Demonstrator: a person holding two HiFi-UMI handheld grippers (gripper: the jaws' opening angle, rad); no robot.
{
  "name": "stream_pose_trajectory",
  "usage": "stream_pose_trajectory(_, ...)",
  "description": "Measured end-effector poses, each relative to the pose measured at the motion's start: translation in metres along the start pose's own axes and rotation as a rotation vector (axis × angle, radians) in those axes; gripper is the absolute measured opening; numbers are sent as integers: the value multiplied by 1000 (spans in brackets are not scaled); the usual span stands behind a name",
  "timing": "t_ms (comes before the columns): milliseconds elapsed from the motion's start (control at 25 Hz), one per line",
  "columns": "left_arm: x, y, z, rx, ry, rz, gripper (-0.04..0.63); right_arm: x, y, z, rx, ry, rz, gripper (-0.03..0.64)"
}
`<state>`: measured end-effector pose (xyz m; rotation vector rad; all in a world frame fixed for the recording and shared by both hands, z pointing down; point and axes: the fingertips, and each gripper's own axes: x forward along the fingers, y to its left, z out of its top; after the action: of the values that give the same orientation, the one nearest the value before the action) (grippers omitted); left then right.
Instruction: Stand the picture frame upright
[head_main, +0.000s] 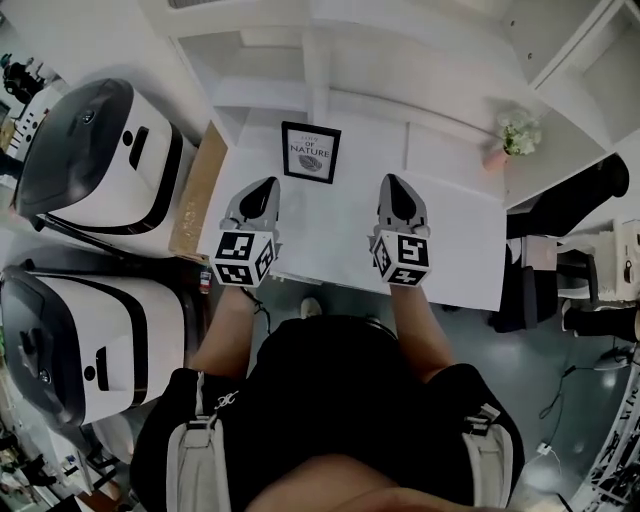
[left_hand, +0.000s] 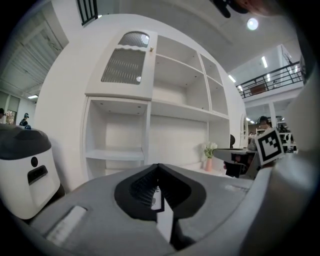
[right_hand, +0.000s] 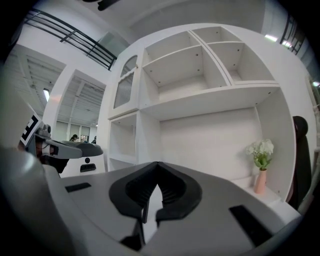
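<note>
Head view, big to small:

- White shelf unit (head_main: 330, 60) at 12 o'clock, behind the worktop. Its open bays show in the left gripper view (left_hand: 150, 100) and the right gripper view (right_hand: 200, 90). One upper door has a ribbed panel.
- Two white-and-black machines (head_main: 100, 160) on the grey floor at 9 and 8 o'clock, off the worktop's left edge.
- White worktop (head_main: 450, 240) butts against the shelf unit. A brown cardboard sheet (head_main: 197, 190) stands along its left edge. A black chair (head_main: 570, 205) sits at 3 o'clock.
- Left tool (head_main: 262, 192) and right tool (head_main: 398, 190) are over the worktop's near half, side by side and well apart, tips pointing to 12 o'clock.
- Left tool (left_hand: 159, 167): clenched, pads together, nothing gripped.
- Right tool (right_hand: 159, 165): clenched, also empty.
- Picture frame (head_main: 310, 152): black border, white print. It sits on the worktop near the back edge, with its face toward the head camera, and looks to be lying flat.
- The frame is at about 2 o'clock from the left tool's tip and about 10 o'clock from the right tool's. It touches neither and is nearer the left.
- Small pink vase with white flowers (head_main: 515, 135) at the worktop's far right corner, well apart from the frame. It also shows in the left (left_hand: 209, 156) and right (right_hand: 261, 160) gripper views.
</note>
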<state>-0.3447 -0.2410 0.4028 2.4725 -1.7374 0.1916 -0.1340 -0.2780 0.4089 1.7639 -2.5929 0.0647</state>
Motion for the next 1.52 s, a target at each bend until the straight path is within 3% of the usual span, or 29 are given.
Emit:
stream_pose_trajectory(120,-16,-31,11,6,-9,15,17,-29,-17,6,-4,2,8,0)
stream_pose_trajectory(320,-28,-76,26,93,-30,59,17,-66,-42,8,-30,21,28,0)
stream_pose_trajectory(560,-24,-114,25,107,-32,74,17,-88,-68,13,-35,8,18,0)
stream_pose_trajectory(840,-14,-133,27,113,-31,54,17,-93,-85,18,-35,-5,4,0)
stream_pose_trajectory(1040,-7,-138,27,59,-35,37,17,-93,-91,17,-43,1,7,0)
stream_pose_trajectory(1240,-2,-143,27,137,-27,43,17,-89,-96,15,-33,5,6,0)
stream_pose_trajectory(1520,3,-152,22,136,-24,18,17,-84,-96,12,-34,8,10,0)
